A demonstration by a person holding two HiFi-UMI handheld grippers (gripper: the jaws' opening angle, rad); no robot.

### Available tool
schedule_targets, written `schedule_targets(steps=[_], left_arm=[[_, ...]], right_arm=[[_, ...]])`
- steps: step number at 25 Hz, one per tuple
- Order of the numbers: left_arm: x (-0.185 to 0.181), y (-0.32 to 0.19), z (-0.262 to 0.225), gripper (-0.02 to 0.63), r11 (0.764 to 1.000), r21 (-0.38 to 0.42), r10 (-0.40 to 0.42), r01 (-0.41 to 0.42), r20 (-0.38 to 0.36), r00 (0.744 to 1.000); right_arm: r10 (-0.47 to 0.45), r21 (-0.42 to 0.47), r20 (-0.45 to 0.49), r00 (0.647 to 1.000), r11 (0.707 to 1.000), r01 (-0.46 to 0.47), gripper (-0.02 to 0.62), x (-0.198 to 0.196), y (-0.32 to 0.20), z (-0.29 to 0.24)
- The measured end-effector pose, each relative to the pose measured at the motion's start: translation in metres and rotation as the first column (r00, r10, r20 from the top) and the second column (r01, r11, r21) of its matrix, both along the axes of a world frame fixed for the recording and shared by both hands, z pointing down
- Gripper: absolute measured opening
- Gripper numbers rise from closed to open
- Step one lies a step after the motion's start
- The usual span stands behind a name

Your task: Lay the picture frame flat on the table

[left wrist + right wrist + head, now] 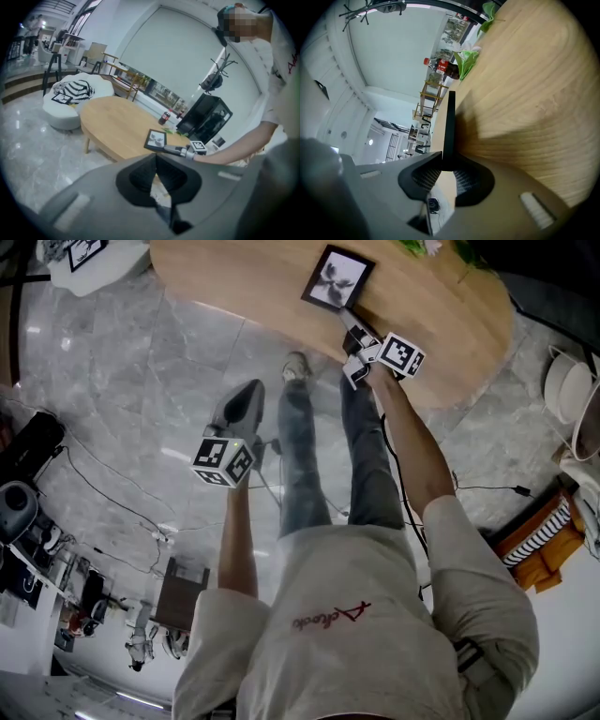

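Head view steeply down; all share table

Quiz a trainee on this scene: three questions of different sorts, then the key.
1. True or false: the left gripper holds the picture frame.
2. In the left gripper view, which thing shows just beyond the frame, at the far side of the table? A a soda bottle; B a teapot; C a stack of books.
3. Fill in: the right gripper is clamped on the frame's ___, seen as a thin dark line between its jaws.

Key: 1 false; 2 A; 3 edge.
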State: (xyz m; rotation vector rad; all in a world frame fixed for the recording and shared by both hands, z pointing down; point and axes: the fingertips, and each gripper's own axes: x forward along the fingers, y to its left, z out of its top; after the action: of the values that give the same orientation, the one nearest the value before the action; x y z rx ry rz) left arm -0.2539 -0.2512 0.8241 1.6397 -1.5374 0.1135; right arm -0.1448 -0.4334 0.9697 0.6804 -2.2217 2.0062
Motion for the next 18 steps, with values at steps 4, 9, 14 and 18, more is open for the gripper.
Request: schedule_targets(steps=[4,9,14,18], left_arm=[[-0.0001,0.0018,-0.0019,0.000,1.000,0.001,0.001,-0.001,0.002,1.000],[-0.0021,0.0041,-0.0034,0.000,1.000,0.002,0.009,-0.009,0.013,1.000],[0.0000,0.0071,-0.0043,0.000,1.000,0.004,0.008,-0.008,0.012,1.000],[-0.0016,0.0102,-0.0058,0.000,1.000,0.007,0.006,-0.006,0.006,1.000]], right_arm=[[-0.002,-0.013,-0.018,1.000,1.000,0.002,0.080,0.0009,0.0010,0.0042],[-0.005,-0.029,-0.041,0.999,1.000,0.004,0.152,-0.0014,0.0022,0.0078],[-0.015,-0.006,-0.102,0.995,1.000,0.014,0.195,0.0023,0.0010,0.0096],[-0.103,0.079,-0.217,0.971,0.989,0.123,0.221,-0.0012,0.0054,0.0086]])
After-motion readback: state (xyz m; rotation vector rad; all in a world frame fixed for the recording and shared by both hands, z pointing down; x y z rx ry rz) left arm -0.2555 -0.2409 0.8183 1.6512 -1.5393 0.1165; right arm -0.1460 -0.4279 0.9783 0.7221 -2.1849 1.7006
